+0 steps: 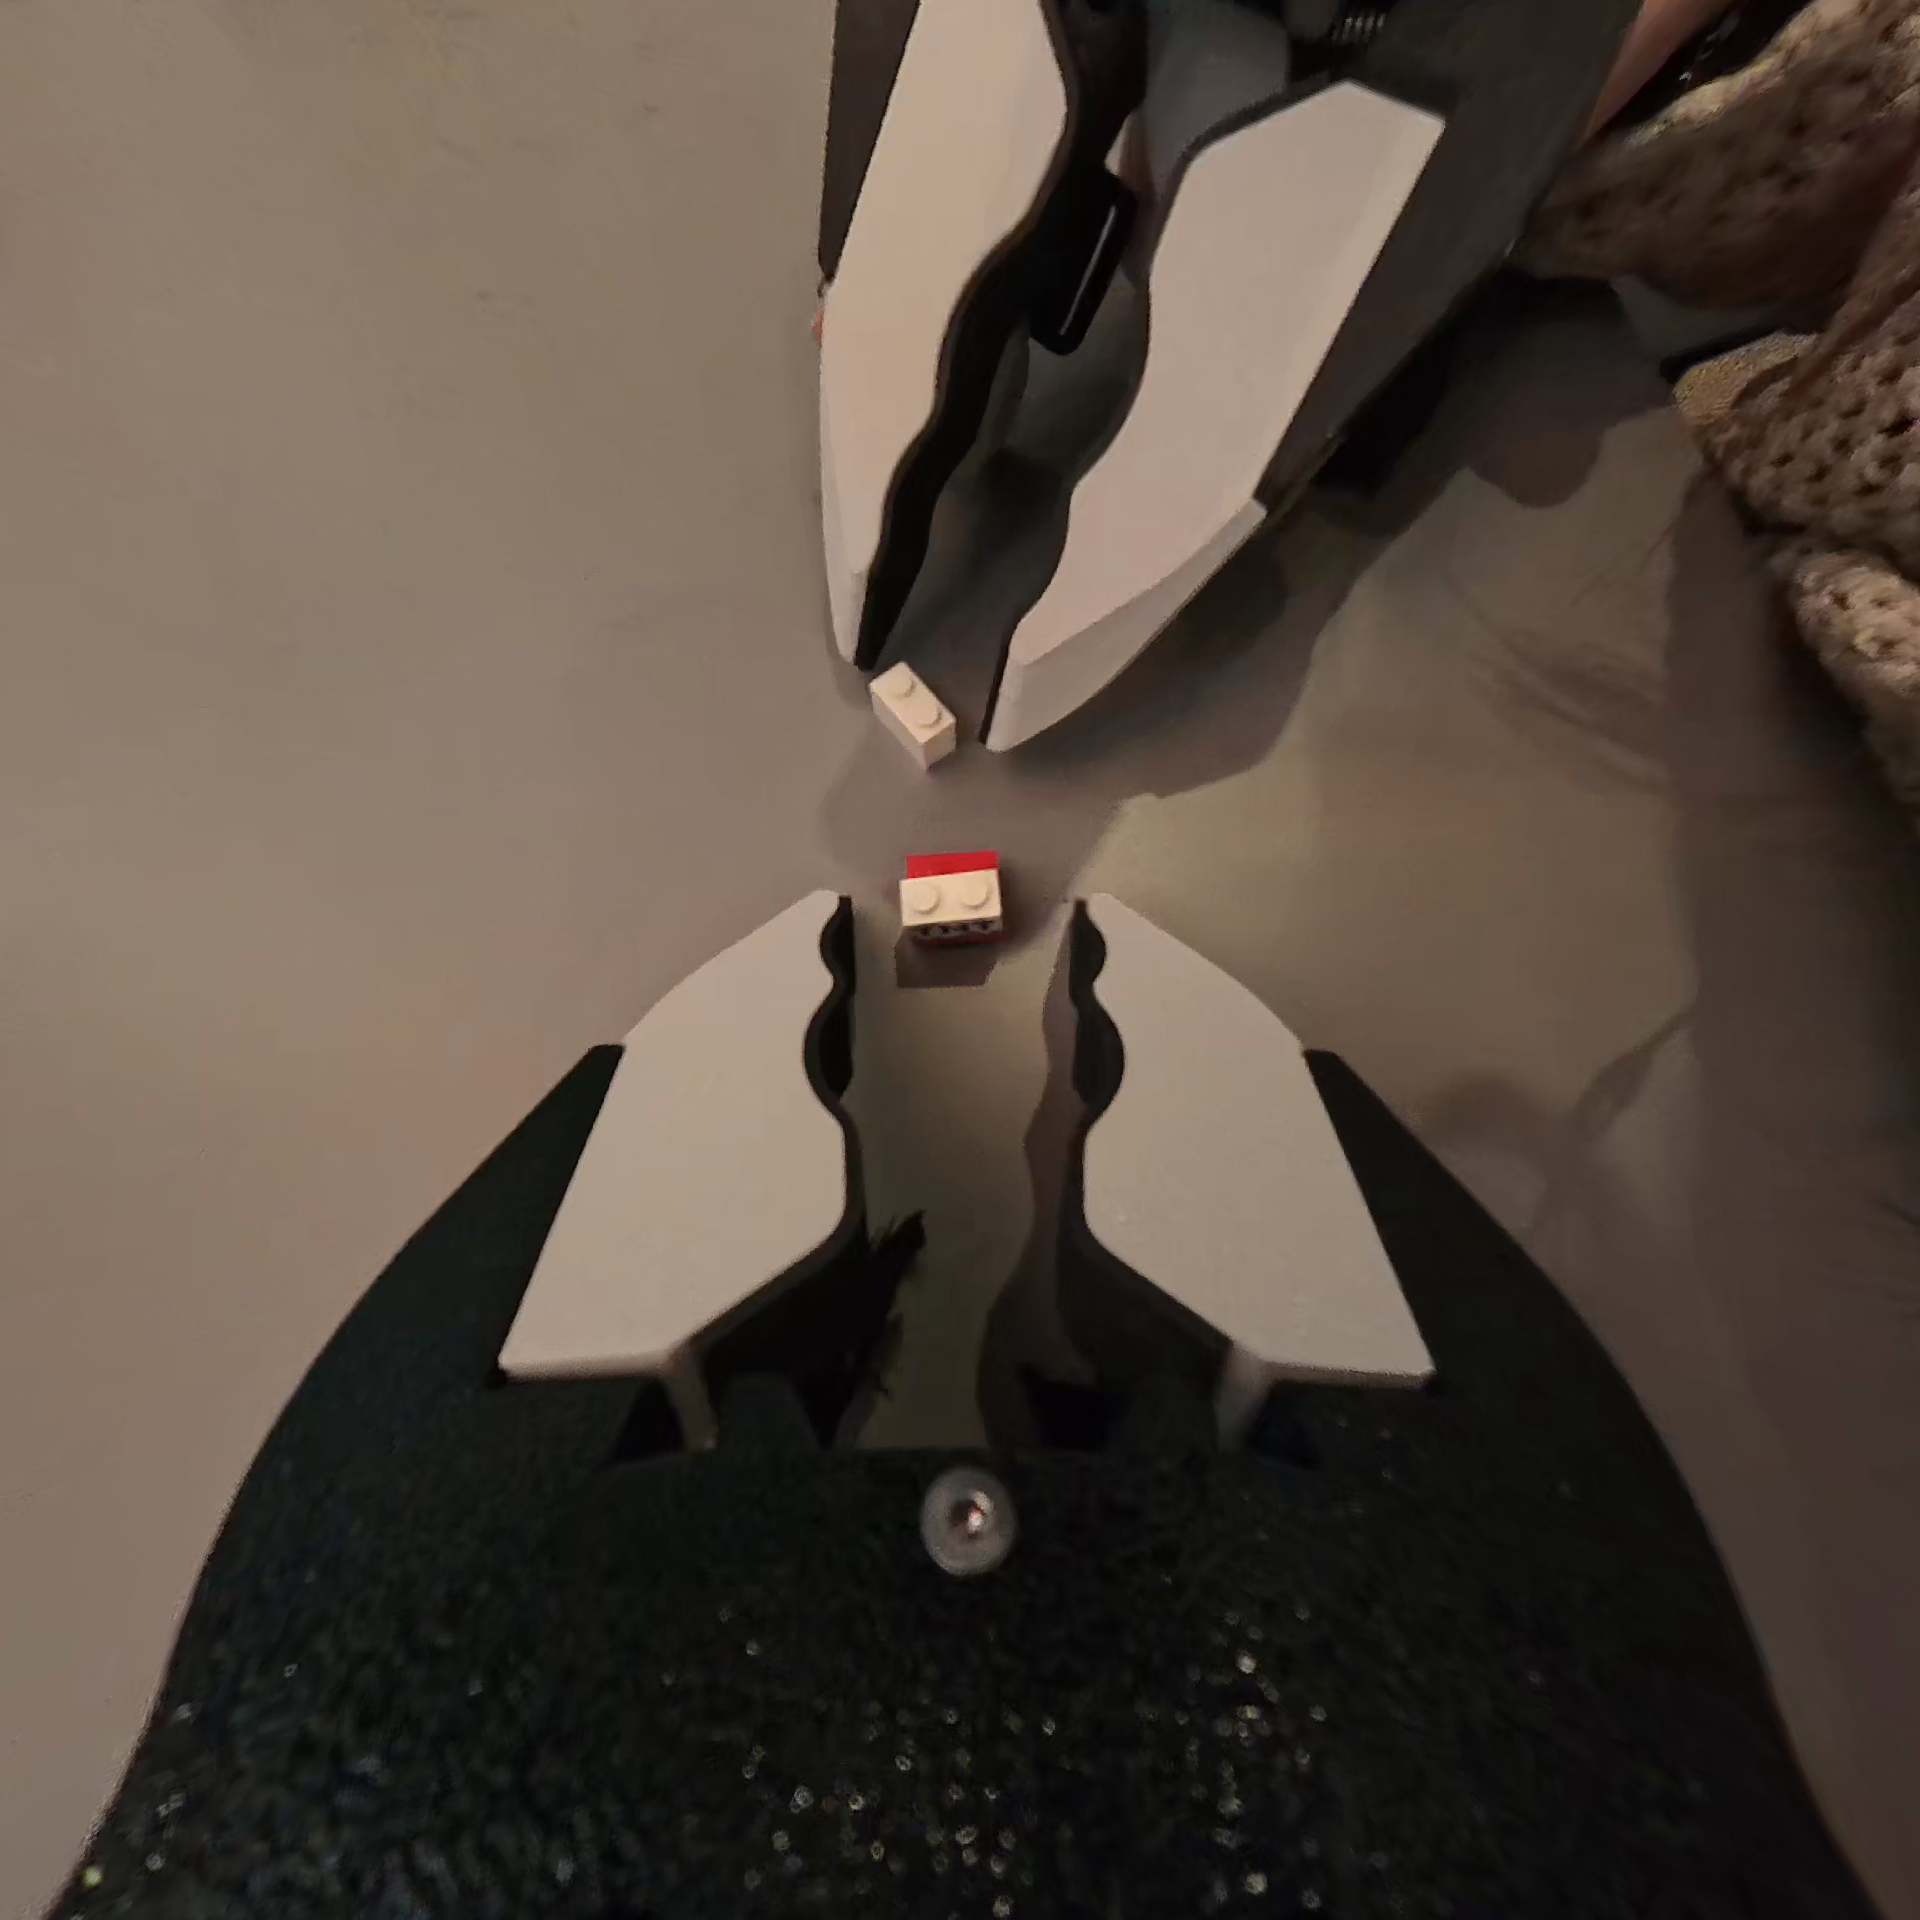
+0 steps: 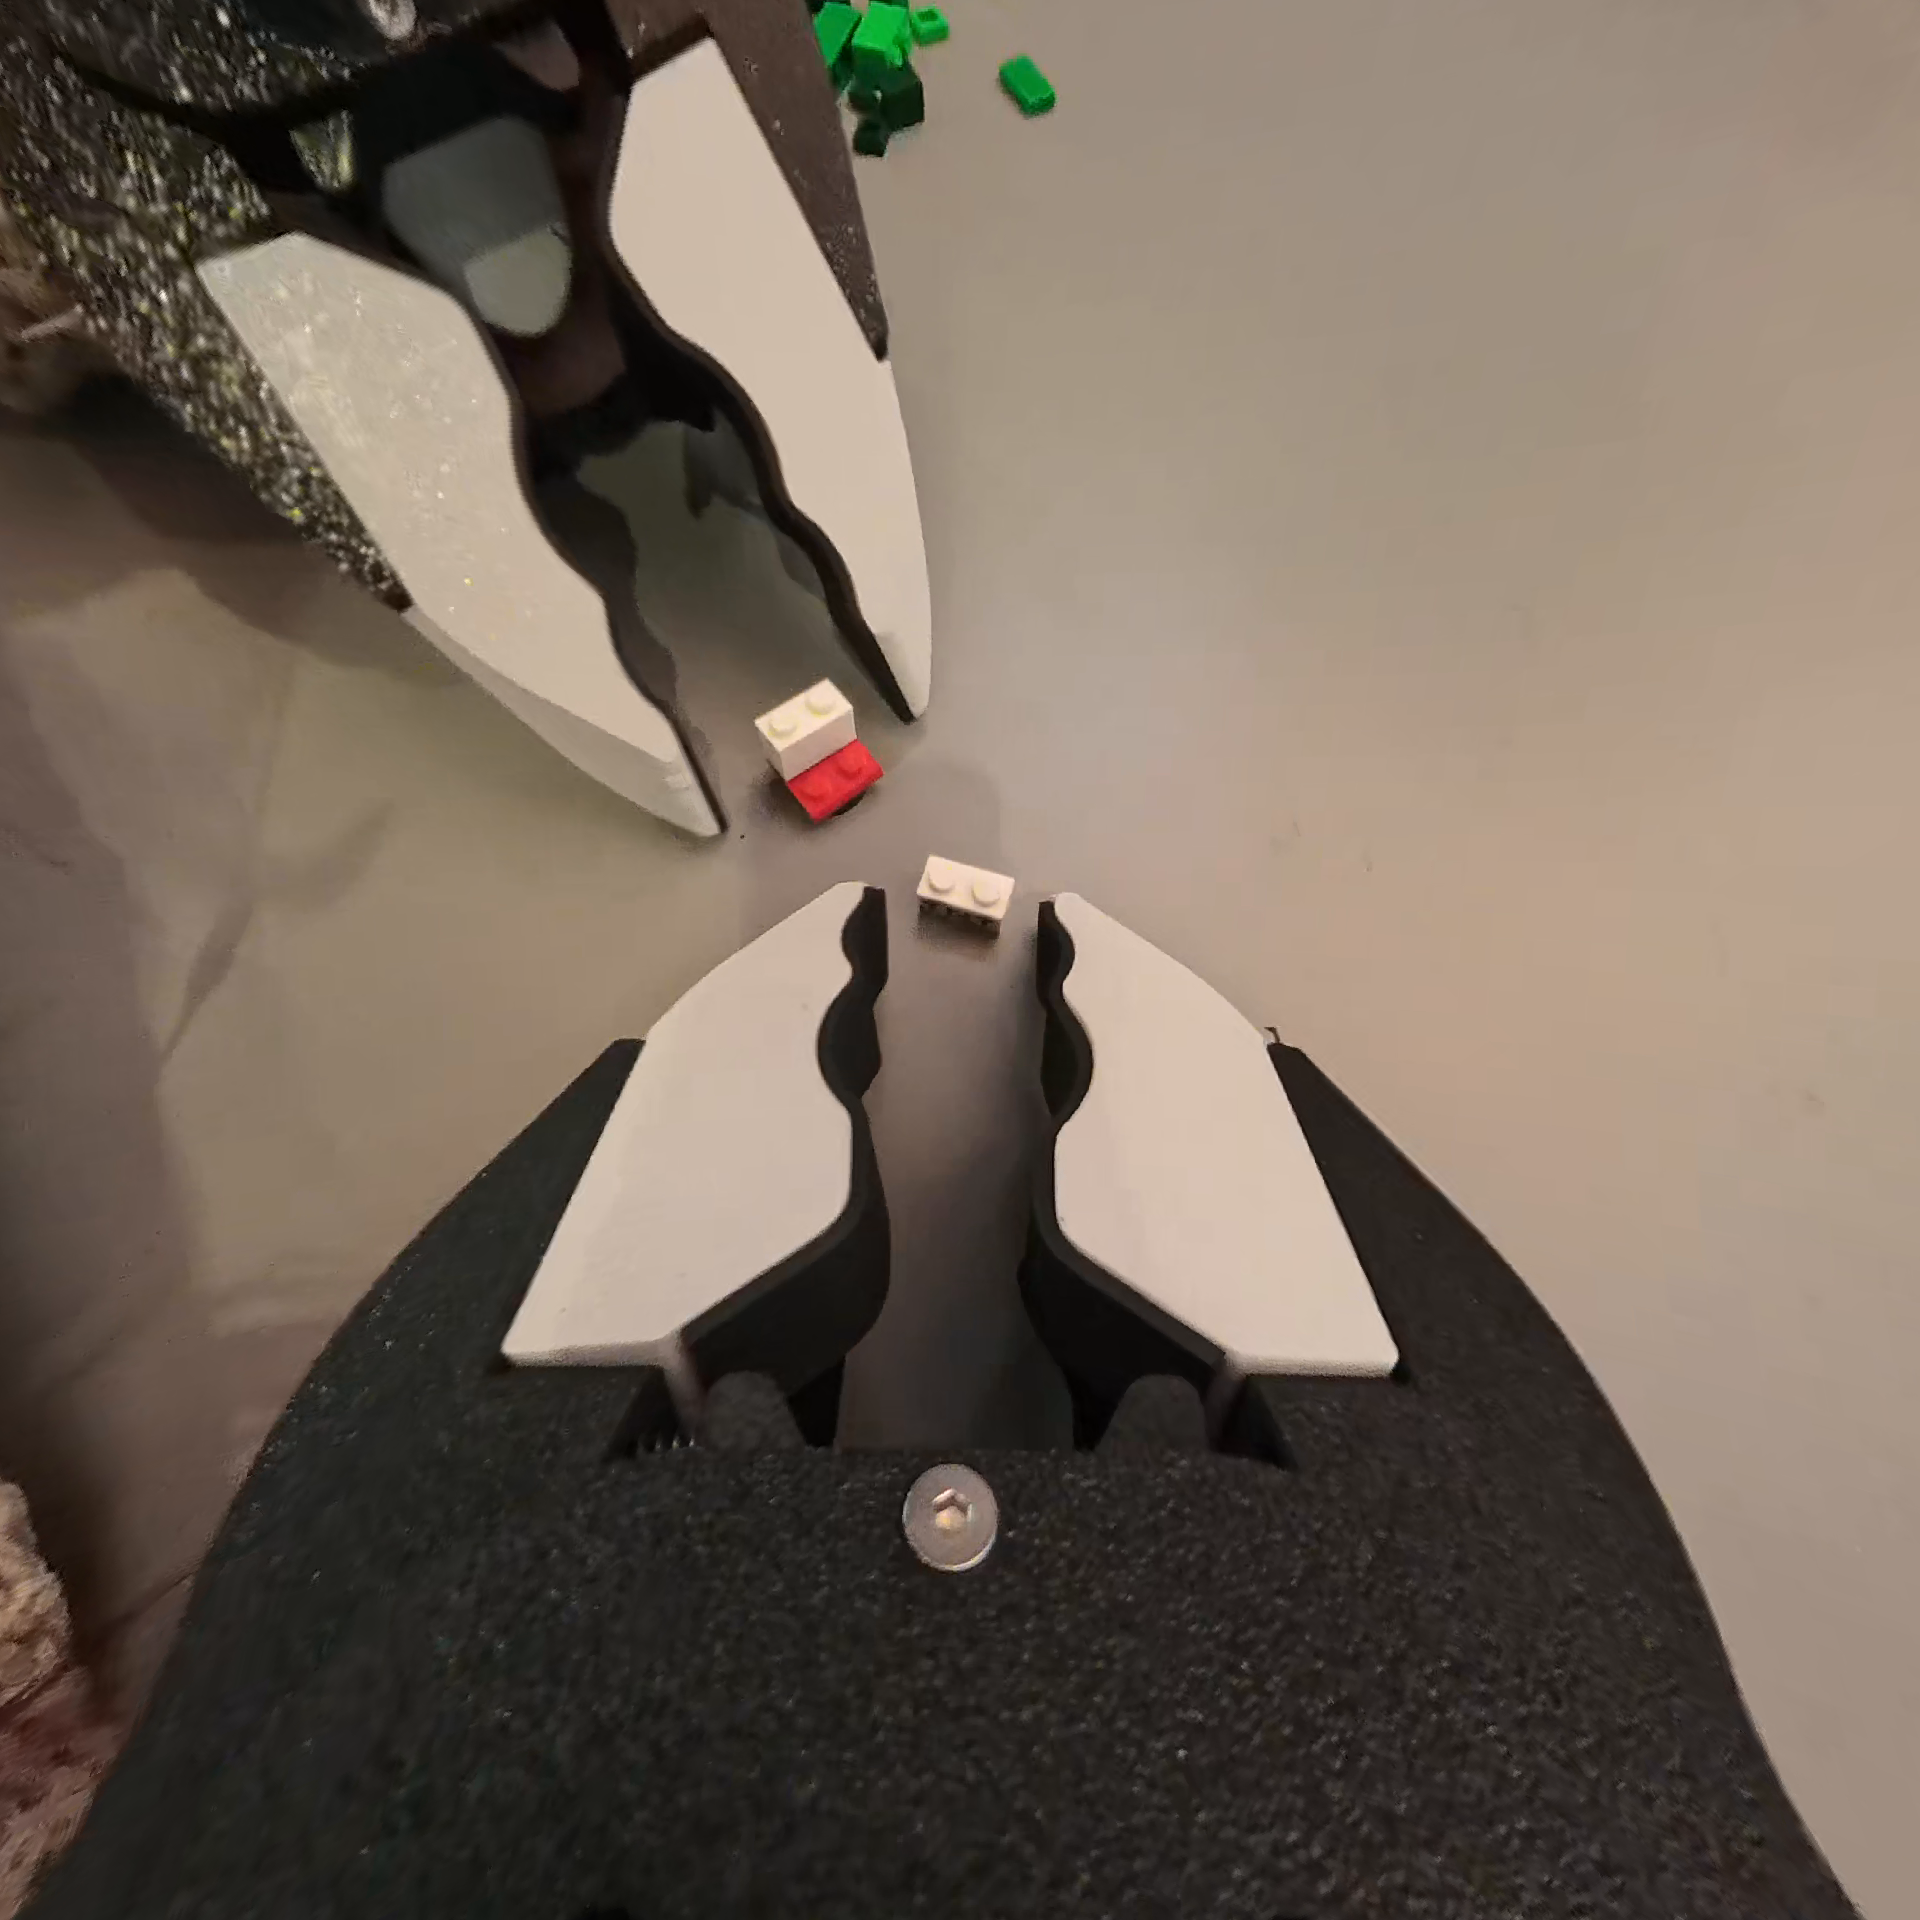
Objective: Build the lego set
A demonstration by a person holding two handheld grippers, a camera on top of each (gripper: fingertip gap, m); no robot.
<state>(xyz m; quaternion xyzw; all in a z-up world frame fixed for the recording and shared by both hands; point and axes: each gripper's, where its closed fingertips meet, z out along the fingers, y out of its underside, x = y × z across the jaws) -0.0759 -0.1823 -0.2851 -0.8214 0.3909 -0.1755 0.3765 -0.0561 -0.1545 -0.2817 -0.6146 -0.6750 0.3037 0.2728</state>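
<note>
I count two grippers (image 2: 961,904) (image 2: 805,769), two white bricks (image 2: 966,891) (image 2: 805,722), one red plate (image 2: 834,781), and one green pile (image 2: 883,73) of several pieces.

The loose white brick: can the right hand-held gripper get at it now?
Probably yes. The white brick lies just ahead of the open right hand-held gripper, nothing between them.

No readable text, labels, brands, numbers or signs on anything in view
</note>
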